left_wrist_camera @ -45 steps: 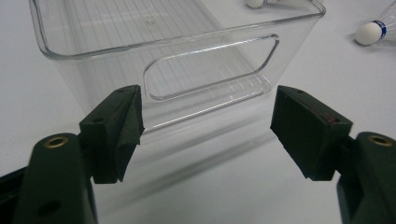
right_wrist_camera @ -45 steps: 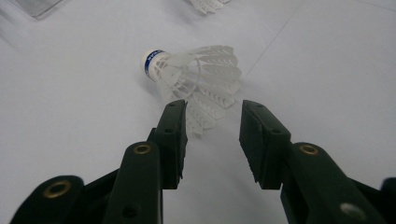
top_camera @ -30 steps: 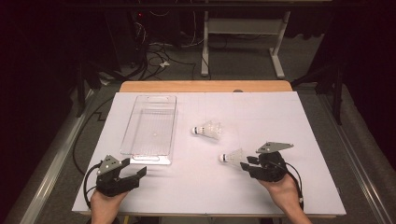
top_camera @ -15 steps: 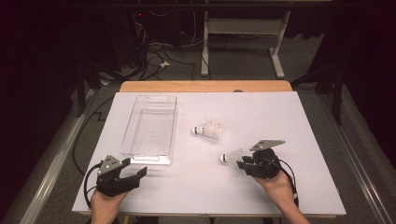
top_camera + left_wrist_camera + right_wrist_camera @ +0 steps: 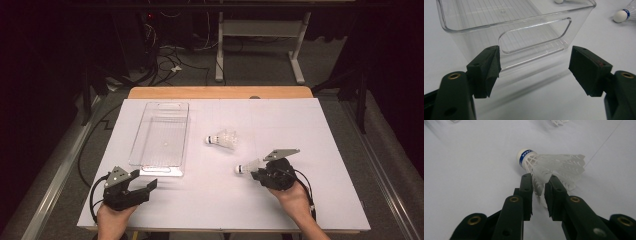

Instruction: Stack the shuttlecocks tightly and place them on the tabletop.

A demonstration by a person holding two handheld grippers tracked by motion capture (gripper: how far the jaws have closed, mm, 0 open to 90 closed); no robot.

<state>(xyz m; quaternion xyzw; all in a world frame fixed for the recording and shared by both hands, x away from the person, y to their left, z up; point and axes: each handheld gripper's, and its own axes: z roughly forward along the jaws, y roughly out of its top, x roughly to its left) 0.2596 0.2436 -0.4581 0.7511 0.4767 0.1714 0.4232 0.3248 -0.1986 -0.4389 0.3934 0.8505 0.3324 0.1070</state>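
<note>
A: Where is the right hand-held gripper (image 5: 257, 171) in the high view?

B: Lower right of centre, low over the white worktop (image 5: 320, 130). Its jaws have just been closing, and the feathered skirt of a shuttlecock (image 5: 248, 167) sits between them. In the right gripper view the right hand-held gripper (image 5: 539, 185) has its two black pads nipped in on the lower feathers of that shuttlecock (image 5: 549, 163); the cork tip with its blue band points toward the upper left of that frame.

A: Is it lifted?

B: I cannot tell; it looks to lie on the worktop or just above it.

A: And the left one?

B: The left hand-held gripper (image 5: 145, 186) is at the lower left of the high view, jaws wide apart, with nothing between them. It points at the near end of a clear plastic bin (image 5: 162, 132).

A: How near?

B: In the left gripper view the left hand-held gripper (image 5: 534, 65) faces the bin (image 5: 529, 37) and its cut-out handle, close but apart.

A: Anything else?

B: A second shuttlecock (image 5: 222, 140) lies near the middle of the high view, right of the bin, well apart from both grippers.
</note>
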